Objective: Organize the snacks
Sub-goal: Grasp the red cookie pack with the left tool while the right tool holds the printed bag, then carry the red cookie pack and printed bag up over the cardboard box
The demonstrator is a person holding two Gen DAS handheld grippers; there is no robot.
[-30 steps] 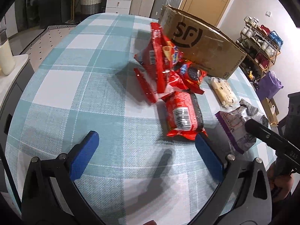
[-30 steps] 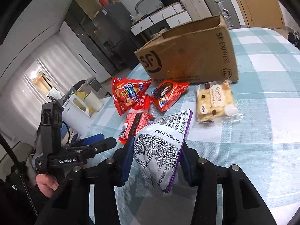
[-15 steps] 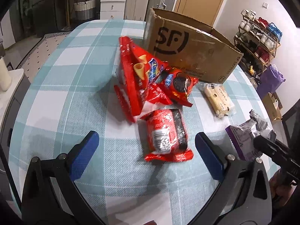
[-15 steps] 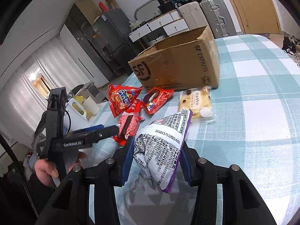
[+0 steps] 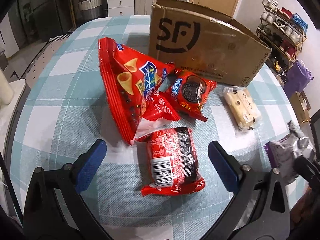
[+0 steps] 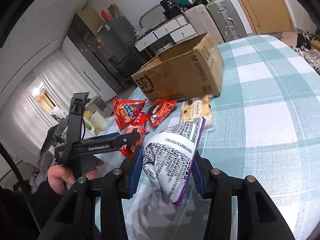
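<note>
Near the table's (image 5: 60, 92) middle lie three red packets, the nearest (image 5: 172, 160) lengthwise between my spread left gripper (image 5: 156, 158), while my right gripper (image 6: 166, 172) clamps one purple packet (image 6: 172, 158).

Left gripper (image 5: 158, 156), jaws wide apart, either side of red barcode packet (image 5: 172, 160) lying on checked surface (image 5: 60, 100). Behind: red cone-snack bag (image 5: 128, 82), cookie packet (image 5: 190, 92), cardboard box (image 5: 200, 48).

Red snack packets (image 5: 172, 160) are lying on a teal-and-white checked tablecloth (image 5: 60, 92) beside a brown cardboard box (image 5: 202, 48).
</note>
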